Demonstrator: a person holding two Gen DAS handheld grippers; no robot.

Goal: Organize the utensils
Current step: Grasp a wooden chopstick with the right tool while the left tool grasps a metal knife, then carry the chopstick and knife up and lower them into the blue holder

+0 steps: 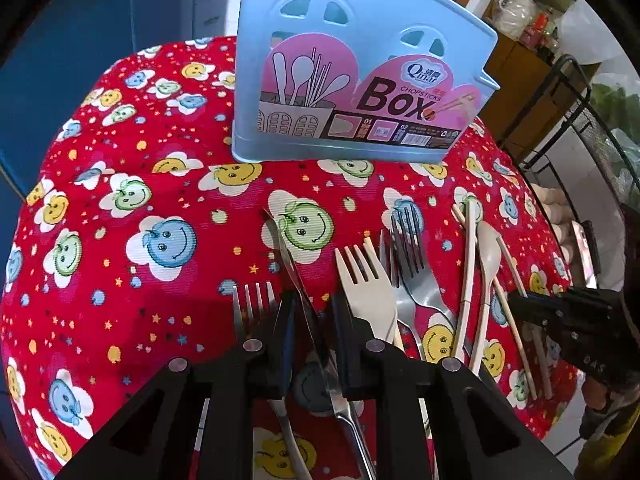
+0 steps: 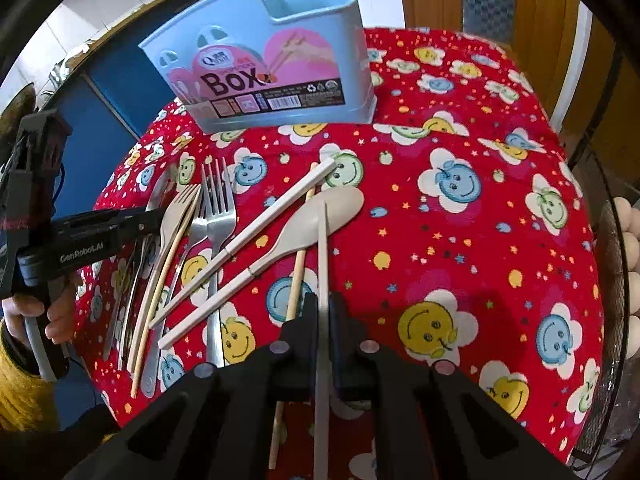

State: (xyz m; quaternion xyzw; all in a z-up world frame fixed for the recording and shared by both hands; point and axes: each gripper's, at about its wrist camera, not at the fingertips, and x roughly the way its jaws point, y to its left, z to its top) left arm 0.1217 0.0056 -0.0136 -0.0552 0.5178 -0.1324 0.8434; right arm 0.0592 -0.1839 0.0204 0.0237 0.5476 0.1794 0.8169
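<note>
The right gripper [image 2: 324,312] pinches a white chopstick [image 2: 322,264] whose tip rests on the beige spoon [image 2: 320,216]. The left gripper [image 1: 312,312] straddles a steel knife [image 1: 296,272], fingers spread and not yet gripping. Both utensils lie in the pile on the red cloth [image 2: 460,240], with forks [image 2: 218,200] between and the blue box [image 2: 260,68] standing beyond. Risk, as I judge it: lifting the chopstick could drag the spoon, and a thin stick gripped near one end may pivot and slip before reaching the box.
</note>
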